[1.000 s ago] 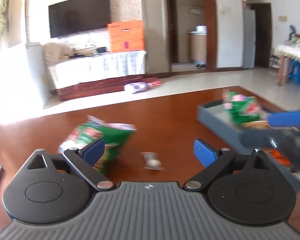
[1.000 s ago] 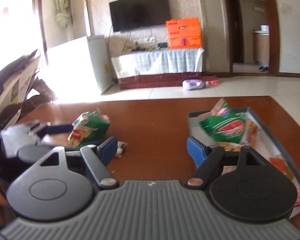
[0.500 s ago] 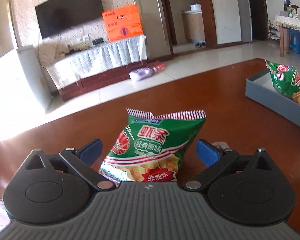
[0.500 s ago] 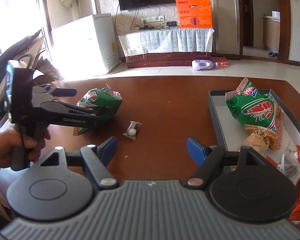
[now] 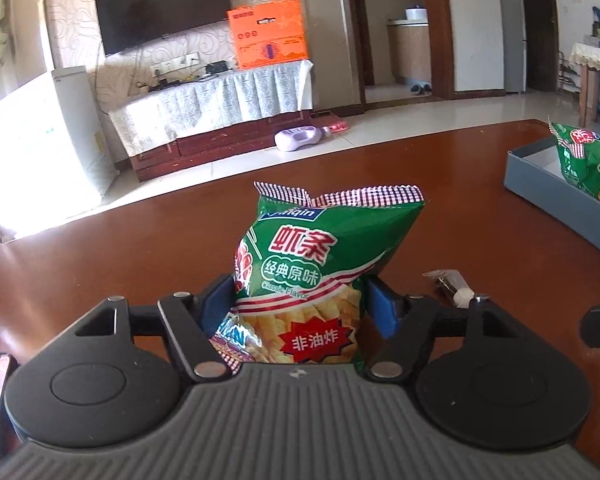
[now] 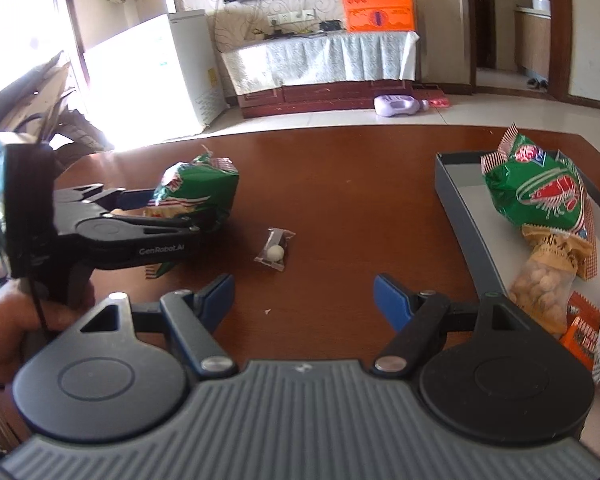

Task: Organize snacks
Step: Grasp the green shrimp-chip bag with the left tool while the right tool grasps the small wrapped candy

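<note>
My left gripper (image 5: 300,300) is shut on a green shrimp-chip bag (image 5: 320,264), its blue pads pressing the bag's lower sides on the brown table. The right wrist view shows the same gripper (image 6: 172,208) around that bag (image 6: 198,184) at the left. My right gripper (image 6: 304,296) is open and empty above the table. A small wrapped candy (image 6: 275,249) lies between the grippers; it also shows in the left wrist view (image 5: 454,286). A grey tray (image 6: 460,216) at the right holds another green bag (image 6: 540,192), a nut packet (image 6: 548,280) and other snacks.
The tray's near wall (image 5: 560,200) sits at the right of the left wrist view. An orange packet (image 6: 580,328) lies in the tray's near end. The table's far edge (image 6: 340,130) borders a tiled floor. A hand (image 6: 12,332) holds the left gripper's handle.
My left gripper has closed its jaws onto the green chip bag, which stood between open jaws half a second ago. The right gripper has drifted slightly and stays open.
</note>
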Demonstrator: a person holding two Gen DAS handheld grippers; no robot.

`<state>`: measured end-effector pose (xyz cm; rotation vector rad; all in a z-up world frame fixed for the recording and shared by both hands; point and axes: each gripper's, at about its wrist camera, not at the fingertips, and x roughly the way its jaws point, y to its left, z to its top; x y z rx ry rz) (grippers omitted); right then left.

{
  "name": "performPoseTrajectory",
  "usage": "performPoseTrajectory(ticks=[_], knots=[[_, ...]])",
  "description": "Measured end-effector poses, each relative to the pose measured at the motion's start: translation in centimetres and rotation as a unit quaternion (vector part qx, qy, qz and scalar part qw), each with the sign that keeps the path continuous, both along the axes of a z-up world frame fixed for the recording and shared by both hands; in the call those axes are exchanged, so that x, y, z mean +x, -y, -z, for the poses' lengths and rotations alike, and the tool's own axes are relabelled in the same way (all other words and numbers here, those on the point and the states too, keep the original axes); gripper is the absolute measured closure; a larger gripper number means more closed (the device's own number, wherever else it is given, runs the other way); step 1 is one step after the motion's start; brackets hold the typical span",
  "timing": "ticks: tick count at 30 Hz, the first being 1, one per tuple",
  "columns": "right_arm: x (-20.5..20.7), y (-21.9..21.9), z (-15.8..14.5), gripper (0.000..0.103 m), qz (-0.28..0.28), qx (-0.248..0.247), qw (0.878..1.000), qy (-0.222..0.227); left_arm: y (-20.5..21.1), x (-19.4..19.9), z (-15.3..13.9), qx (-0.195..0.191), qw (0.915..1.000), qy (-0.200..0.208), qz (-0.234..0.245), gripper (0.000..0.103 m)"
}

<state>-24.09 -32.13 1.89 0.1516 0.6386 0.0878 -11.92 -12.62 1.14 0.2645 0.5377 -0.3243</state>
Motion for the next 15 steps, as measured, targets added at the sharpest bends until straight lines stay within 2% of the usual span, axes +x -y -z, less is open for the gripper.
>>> performPoseTrajectory(ticks=[3, 8, 12, 15], knots=[[0.5, -0.4, 0.3, 0.024, 0.02, -0.01, 1.0, -0.019, 0.6, -0.6, 0.0, 0.0, 0.9999, 0.006, -0.011, 0.03], [1.6, -1.0, 1.0, 0.024, -0.005, -0.029, 0.999, -0.026, 0.8, -1.0, -0.1, 0.0, 0.9994, 0.01, -0.032, 0.03], [2.9, -2.5, 1.3, 0.026, -0.023, -0.076, 0.997, -0.023, 0.2, -1.3, 0.0, -0.006, 0.9989, 0.009, -0.046, 0.03], [4.0, -3.6, 1.8, 0.041, -0.042, -0.088, 0.995, -0.017, 0.1, -1.3, -0.1, -0.006, 0.9989, 0.008, -0.046, 0.029]])
